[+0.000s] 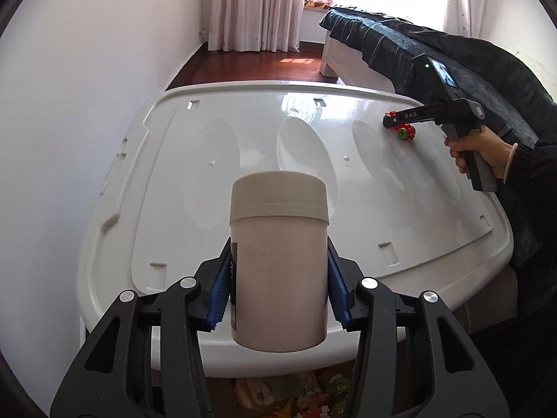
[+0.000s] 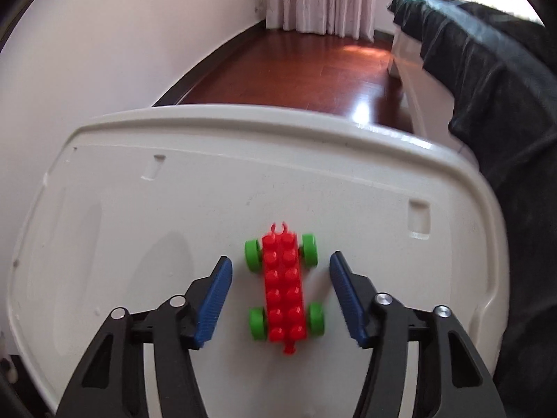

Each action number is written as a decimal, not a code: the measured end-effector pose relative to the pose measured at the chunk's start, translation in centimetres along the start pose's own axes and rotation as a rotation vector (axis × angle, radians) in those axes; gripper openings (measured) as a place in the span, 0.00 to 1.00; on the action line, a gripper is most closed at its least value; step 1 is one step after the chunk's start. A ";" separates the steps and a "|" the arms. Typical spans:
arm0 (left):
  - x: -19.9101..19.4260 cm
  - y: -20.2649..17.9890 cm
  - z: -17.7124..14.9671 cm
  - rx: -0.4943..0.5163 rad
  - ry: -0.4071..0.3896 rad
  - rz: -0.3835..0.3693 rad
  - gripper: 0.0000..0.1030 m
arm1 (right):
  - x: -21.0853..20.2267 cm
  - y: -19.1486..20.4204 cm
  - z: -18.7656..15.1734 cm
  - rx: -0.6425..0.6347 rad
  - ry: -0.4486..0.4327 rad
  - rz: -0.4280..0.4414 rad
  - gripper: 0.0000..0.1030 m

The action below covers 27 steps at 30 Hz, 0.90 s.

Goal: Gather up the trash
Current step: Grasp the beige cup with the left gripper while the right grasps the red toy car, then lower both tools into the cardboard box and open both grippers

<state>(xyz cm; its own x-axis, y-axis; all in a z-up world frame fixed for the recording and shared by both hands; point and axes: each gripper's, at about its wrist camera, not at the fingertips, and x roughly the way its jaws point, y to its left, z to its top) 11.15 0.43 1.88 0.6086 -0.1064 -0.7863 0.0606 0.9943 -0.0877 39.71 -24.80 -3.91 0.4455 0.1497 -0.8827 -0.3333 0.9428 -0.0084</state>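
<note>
Jar held at left, toy car framed at right.
The left gripper (image 1: pixel 278 278) pinches an upright white lidded jar (image 1: pixel 278 261) above the white bench (image 1: pixel 174 181); the right gripper (image 2: pixel 281 292), spread, straddles a red-and-green brick toy car (image 2: pixel 284 287) lying on it, pads clear.

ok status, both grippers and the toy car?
Left gripper clamped on white jar. Right gripper open, straddling red toy car on white lid, pads not touching. Nothing in the way.
</note>
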 end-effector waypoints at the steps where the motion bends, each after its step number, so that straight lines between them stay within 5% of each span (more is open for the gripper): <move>1: 0.0 0.1 0.0 -0.003 0.001 -0.009 0.45 | -0.2 0.0 0.0 0.011 -0.002 0.013 0.37; 7: -0.3 -0.4 0.0 -0.011 -0.001 -0.051 0.45 | -1.3 1.1 -1.4 0.037 -0.090 -0.067 0.37; 17: -2.4 -1.1 -1.4 0.015 -0.060 -0.036 0.45 | -9.6 5.6 -7.0 0.071 -0.171 0.039 0.37; 27: -3.6 -1.6 -5.9 0.036 -0.039 -0.004 0.45 | -22.0 12.4 -20.9 0.134 -0.287 0.155 0.37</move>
<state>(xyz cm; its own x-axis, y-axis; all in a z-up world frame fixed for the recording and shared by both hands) 4.20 -0.83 1.26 0.6390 -0.1104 -0.7613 0.0905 0.9936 -0.0681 8.42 -22.64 5.56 0.6203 0.3536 -0.7001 -0.3119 0.9302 0.1935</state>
